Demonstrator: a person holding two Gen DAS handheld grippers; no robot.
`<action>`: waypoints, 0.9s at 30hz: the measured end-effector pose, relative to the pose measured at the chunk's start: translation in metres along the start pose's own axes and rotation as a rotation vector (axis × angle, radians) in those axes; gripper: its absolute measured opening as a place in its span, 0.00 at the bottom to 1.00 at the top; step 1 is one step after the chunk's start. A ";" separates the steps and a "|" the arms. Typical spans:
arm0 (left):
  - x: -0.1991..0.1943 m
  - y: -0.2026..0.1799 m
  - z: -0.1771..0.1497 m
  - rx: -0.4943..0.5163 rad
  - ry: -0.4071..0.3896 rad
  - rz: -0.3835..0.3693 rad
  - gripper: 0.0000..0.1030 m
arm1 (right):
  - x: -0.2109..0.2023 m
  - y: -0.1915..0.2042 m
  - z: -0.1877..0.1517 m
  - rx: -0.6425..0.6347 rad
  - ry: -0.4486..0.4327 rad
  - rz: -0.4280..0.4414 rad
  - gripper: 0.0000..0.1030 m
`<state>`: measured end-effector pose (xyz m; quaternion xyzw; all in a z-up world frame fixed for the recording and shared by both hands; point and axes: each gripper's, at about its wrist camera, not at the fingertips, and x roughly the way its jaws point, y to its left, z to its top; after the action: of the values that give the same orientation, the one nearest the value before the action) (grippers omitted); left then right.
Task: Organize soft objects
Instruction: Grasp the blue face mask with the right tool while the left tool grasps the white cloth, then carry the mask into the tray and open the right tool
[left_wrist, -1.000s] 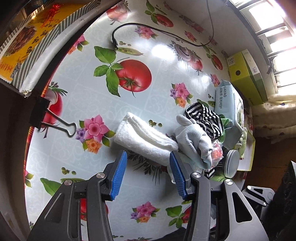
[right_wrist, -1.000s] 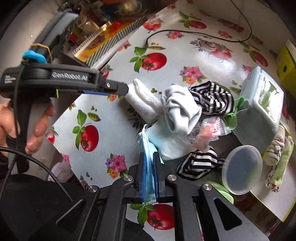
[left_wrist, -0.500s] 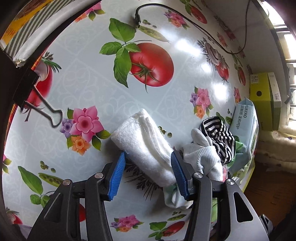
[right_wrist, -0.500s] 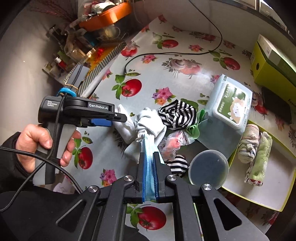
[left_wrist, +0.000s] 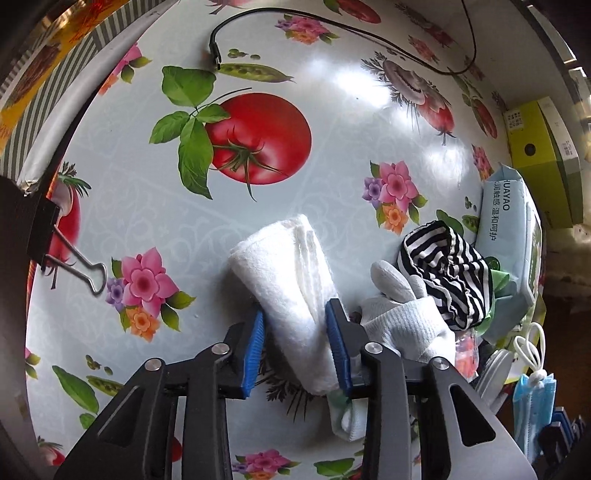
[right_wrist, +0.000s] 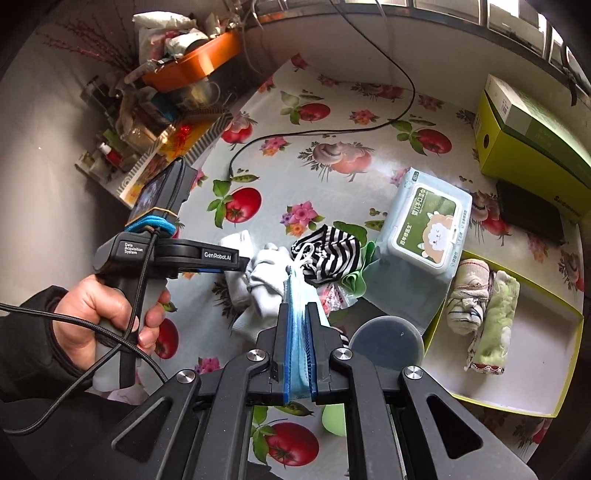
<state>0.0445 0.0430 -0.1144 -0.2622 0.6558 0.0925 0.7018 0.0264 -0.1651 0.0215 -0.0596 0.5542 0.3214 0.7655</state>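
The left gripper (left_wrist: 295, 350), jaws just closing, straddles the near part of the rolled white towel (left_wrist: 291, 280), whose length runs away along its fingers, while the right gripper (right_wrist: 298, 354) is clamped on a blue face mask (right_wrist: 297, 332) beside the tray (right_wrist: 532, 369), the towel's underside hidden.

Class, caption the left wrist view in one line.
Left gripper closing around rolled white towel on fruit-print tablecloth.
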 end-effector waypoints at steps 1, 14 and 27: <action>-0.001 -0.001 0.000 0.016 -0.005 0.007 0.26 | -0.001 -0.001 0.000 0.003 -0.004 -0.002 0.07; -0.065 -0.029 -0.004 0.220 -0.200 0.111 0.19 | -0.021 -0.014 0.002 0.036 -0.072 -0.015 0.07; -0.117 -0.061 -0.020 0.334 -0.322 0.120 0.19 | -0.048 -0.029 0.001 0.072 -0.148 -0.034 0.07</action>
<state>0.0416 0.0071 0.0139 -0.0848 0.5560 0.0649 0.8243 0.0354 -0.2080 0.0566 -0.0174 0.5061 0.2918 0.8114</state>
